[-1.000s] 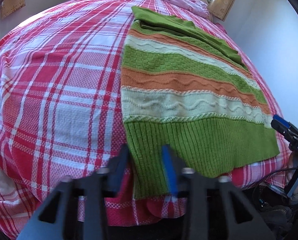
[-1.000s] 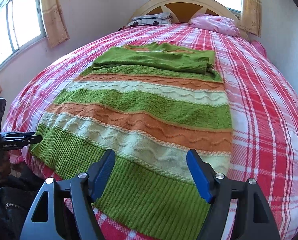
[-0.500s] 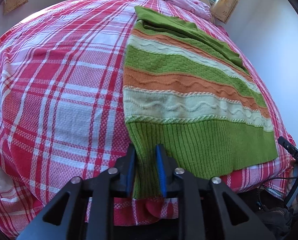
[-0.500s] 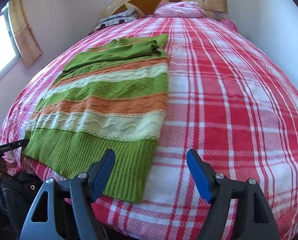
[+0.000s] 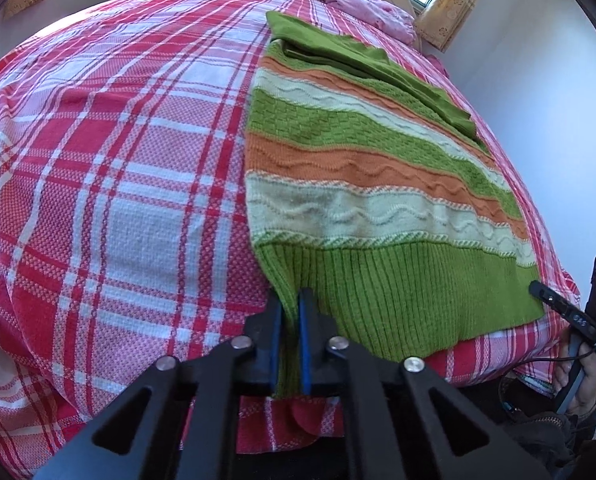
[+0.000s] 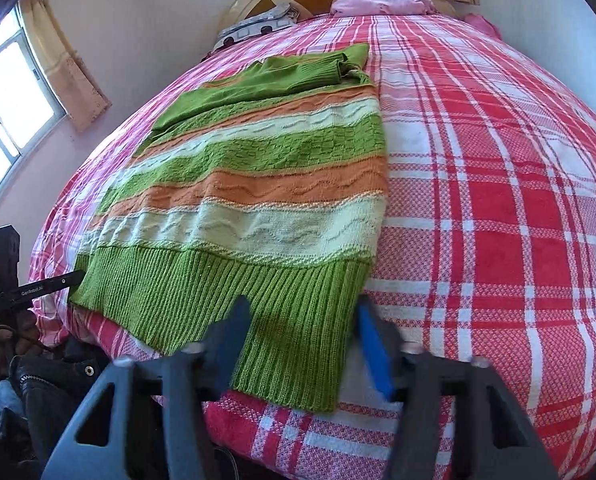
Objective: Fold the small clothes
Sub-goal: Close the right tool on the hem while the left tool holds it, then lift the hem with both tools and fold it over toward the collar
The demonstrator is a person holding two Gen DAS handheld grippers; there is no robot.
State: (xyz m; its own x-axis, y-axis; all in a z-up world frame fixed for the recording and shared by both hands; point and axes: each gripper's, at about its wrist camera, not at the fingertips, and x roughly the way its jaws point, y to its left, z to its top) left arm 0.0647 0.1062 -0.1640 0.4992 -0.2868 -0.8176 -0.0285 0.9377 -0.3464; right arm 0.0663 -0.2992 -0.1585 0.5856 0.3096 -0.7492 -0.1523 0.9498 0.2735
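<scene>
Striped green, orange and cream knitted sweater (image 5: 362, 200) lies flat on the red plaid bed (image 5: 109, 184), left gripper (image 5: 289, 332) clamping one hem corner, right gripper (image 6: 298, 344) just closing, not yet pinching the other corner before both lift it upward.

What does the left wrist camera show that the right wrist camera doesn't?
Left only: the left gripper clamped shut on one hem corner of the striped sweater. Right only: the right gripper, jaws apart though they have just been closing, the other hem corner between them. Both: the sweater flat on the red plaid bedcover, and a pink pillow by the headboard.
</scene>
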